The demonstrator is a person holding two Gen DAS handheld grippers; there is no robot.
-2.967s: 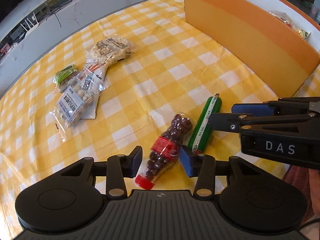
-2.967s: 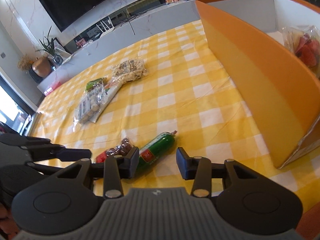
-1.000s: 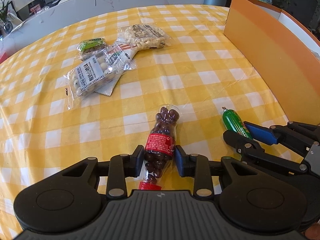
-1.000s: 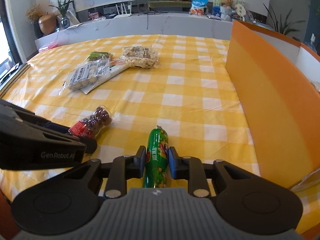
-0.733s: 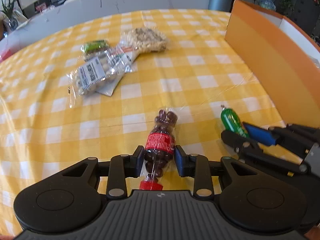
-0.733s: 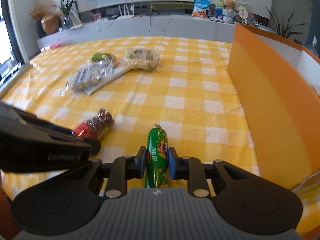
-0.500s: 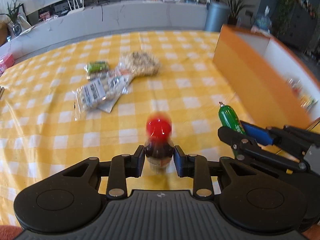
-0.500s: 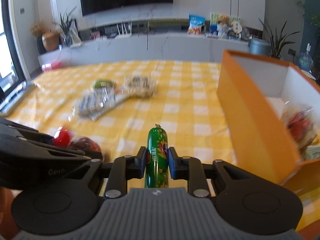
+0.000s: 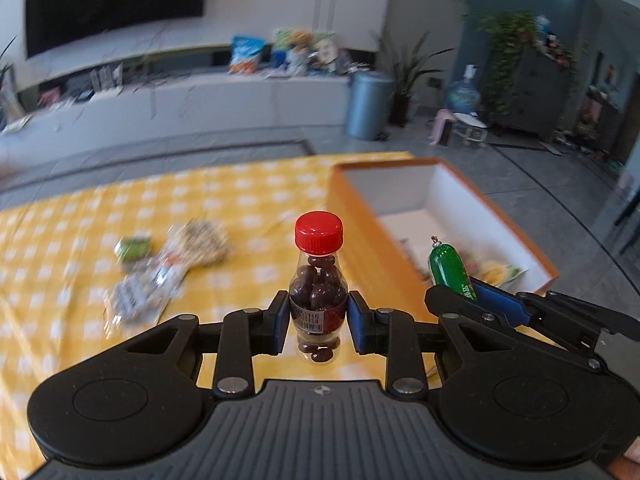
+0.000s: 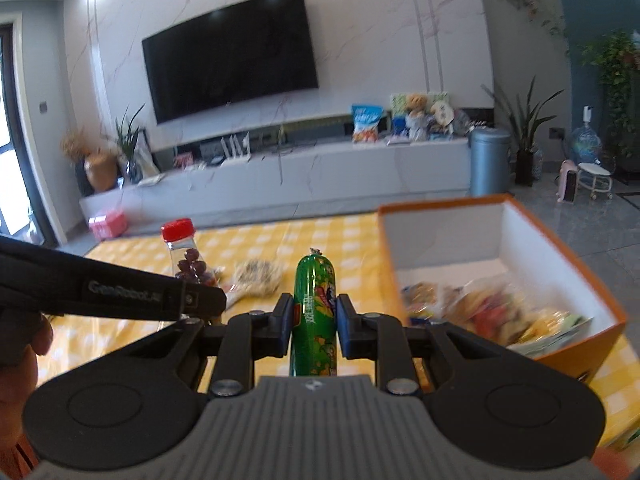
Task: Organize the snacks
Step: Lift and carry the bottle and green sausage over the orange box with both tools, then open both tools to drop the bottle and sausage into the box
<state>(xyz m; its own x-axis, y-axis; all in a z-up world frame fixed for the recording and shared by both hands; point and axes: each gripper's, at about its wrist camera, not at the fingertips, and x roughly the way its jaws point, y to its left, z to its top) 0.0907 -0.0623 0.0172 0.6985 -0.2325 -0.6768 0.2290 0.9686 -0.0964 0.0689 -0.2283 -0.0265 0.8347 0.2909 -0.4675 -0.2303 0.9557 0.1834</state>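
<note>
My left gripper (image 9: 318,322) is shut on a small clear bottle of chocolate beans (image 9: 318,288) with a red cap, held upright above the yellow checked table (image 9: 60,240). My right gripper (image 10: 314,320) is shut on a green sausage stick (image 10: 314,312), also held upright in the air. The bottle shows at the left in the right wrist view (image 10: 186,254), and the sausage at the right in the left wrist view (image 9: 450,270). The orange box (image 10: 560,248) with white inside stands to the right, several snack packs in it.
Several snack bags lie on the table at the left: a nut pack (image 9: 204,242), a green pack (image 9: 134,248) and clear packs (image 9: 138,296). Beyond the table are a white TV bench, a grey bin and floor.
Both grippers have lifted their snacks off the table and tilted up, so bottle and sausage now stand upright in the air. The box interior has come into view.
</note>
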